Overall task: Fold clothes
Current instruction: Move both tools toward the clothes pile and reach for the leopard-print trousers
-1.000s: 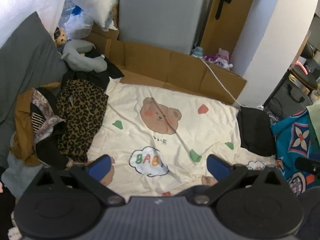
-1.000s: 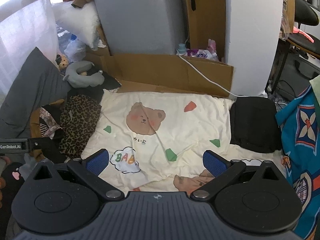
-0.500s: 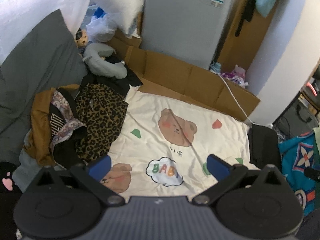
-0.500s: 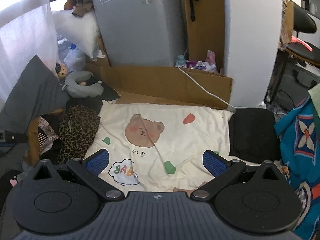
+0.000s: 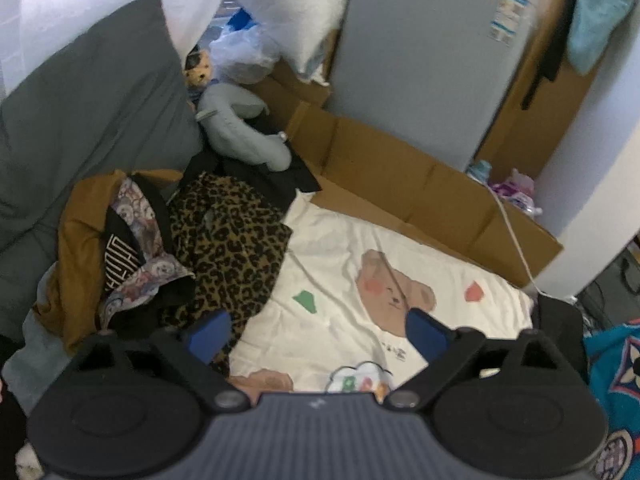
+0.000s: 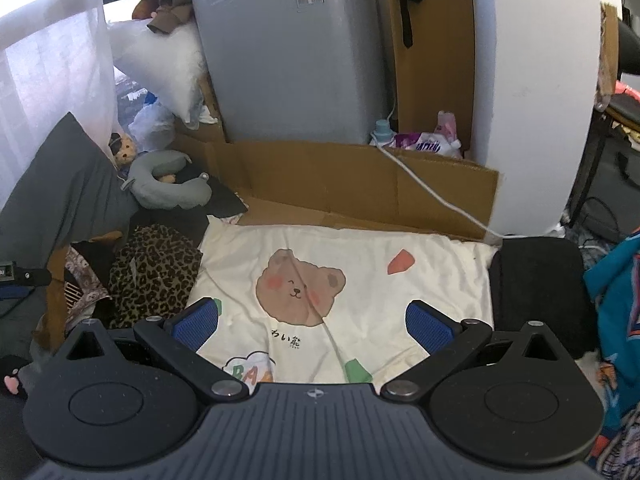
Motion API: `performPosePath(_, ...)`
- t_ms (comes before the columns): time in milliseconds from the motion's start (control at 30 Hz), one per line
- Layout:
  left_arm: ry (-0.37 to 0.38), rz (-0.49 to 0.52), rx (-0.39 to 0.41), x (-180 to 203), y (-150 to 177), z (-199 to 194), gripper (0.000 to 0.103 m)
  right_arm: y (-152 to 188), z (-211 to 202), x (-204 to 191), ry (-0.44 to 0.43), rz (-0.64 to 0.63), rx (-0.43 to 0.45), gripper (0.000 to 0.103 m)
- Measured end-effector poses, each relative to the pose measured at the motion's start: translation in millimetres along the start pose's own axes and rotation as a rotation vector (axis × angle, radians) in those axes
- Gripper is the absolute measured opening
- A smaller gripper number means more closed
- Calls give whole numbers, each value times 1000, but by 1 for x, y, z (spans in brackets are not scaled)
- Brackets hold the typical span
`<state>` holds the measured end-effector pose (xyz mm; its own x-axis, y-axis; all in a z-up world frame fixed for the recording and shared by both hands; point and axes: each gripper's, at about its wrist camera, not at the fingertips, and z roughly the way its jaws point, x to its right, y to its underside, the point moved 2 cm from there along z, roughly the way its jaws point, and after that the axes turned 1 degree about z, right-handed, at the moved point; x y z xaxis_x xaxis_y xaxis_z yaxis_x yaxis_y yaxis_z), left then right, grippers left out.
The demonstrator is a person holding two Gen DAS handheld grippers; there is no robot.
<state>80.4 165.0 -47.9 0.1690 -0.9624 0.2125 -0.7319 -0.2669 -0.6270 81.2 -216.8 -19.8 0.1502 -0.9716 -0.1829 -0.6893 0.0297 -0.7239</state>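
We have one folded black fabric garment [image 6: 536, 284] lying at three o'clock on the cream bear-print blanket [image 6: 436, 280]. The rumpled pile topped by a leopard-print garment [image 5: 232, 248] waits unfolded at nine o'clock. Our left hand-held gripper [image 5: 318, 330], jaws just narrowing slightly, and right hand-held gripper [image 6: 312, 322] both stand apart, empty.

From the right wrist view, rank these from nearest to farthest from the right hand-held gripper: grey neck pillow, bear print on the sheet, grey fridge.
Measured from the right hand-held gripper:
1. Bear print, just ahead between the fingers.
2. Grey neck pillow, far left, past the clothes pile.
3. Grey fridge, at the back behind the cardboard.
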Motion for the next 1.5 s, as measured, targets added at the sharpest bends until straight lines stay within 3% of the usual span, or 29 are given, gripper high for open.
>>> performPosePath(400, -40, -66, -38, -49, 8, 84, 85, 13, 97, -7, -43, -26, -41, 103)
performPosePath(600, -52, -82, -60, -61, 17, 120, 85, 20, 122, -20, -76, -110, -62, 102)
performPosePath(833, -70, -95, -77, -75, 33, 168, 85, 40, 153, -15, -80, -81, -120, 102)
performPosePath(1000, -151, -59, -97, -86, 44, 207, 85, 51, 165, -16, -87, -72, -121, 102)
performPosePath(1100, -229, -26, -96, -93, 51, 229, 93, 54, 169, -17, -83, -74, -119, 102)
performPosePath(1233, -236, -91, -165, -110, 63, 255, 92, 57, 172, -21, -89, -89, -102, 102)
performPosePath(1300, -285, -163, -184, -118, 70, 264, 84, 60, 172, -24, -87, -89, -101, 102)
performPosePath(1400, -297, -166, -223, -122, 73, 273, 47, 67, 165, -26, -103, -77, -99, 102)
performPosePath(1467, -279, -201, -238, -126, 72, 273, 0, 71, 164, -26, -108, -72, -113, 102)
performPosePath(1500, -263, -229, -239, -129, 71, 271, 1, 73, 164, -25, -108, -68, -122, 102)
